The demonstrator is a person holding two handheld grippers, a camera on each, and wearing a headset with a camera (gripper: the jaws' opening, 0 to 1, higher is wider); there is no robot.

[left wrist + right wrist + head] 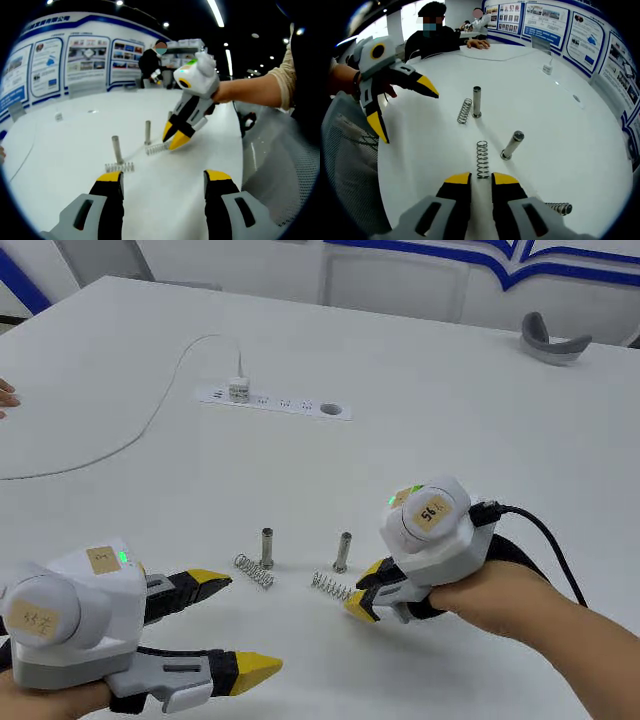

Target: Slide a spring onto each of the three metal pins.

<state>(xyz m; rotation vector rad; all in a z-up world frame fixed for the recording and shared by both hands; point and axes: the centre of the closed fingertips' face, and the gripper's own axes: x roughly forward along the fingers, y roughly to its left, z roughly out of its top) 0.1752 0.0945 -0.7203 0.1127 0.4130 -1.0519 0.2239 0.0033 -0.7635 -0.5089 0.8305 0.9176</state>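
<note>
Spring (482, 159) beside pin (511, 145), long axis in line with right gripper (481, 180), near end at narrowly parted jaws; left gripper (240, 622) spread, farther.

Short silver pin 1 (267, 547) and pin 2 (343, 552) stand upright, side by side, both bare. Spring 1 (254, 571) lies flat just beside pin 1, spring 2 (331, 587) near pin 2, spring 3 (559, 207) apart.
</note>
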